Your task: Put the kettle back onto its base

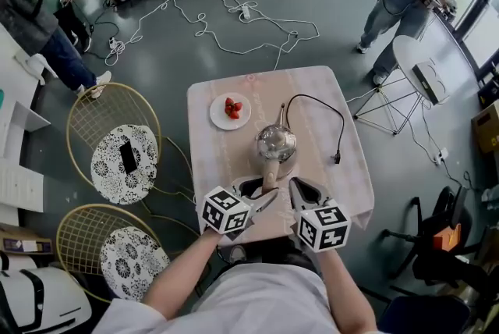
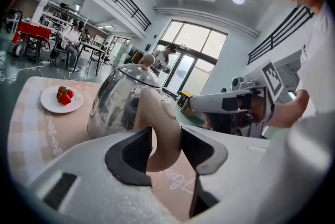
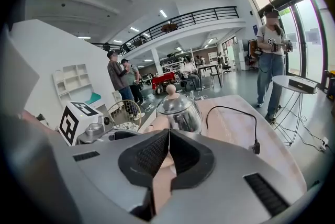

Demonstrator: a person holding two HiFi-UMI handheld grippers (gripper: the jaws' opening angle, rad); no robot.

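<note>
On table point(image 1: 226, 161), kettle point(image 1: 276, 143) looks seated over its hidden base; left claw point(image 2: 165, 136) wide around handle point(image 2: 162, 113), right claw point(image 3: 168, 136) closed, empty; only withdrawal remains.

A white short-sleeved shirt point(image 1: 261, 301) is worn, and a pale grey, black-padded plastic left gripper point(image 1: 260, 193) and matching right gripper point(image 1: 301, 190) are each topped by a white cube point(image 1: 224, 209) printed with black square markers.

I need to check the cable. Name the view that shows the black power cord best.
The head view: the whole power cord shows, looping from beside the kettle to its plug on the table. The right gripper view shows its arc and plug from low down; the left gripper view shows none.
</note>
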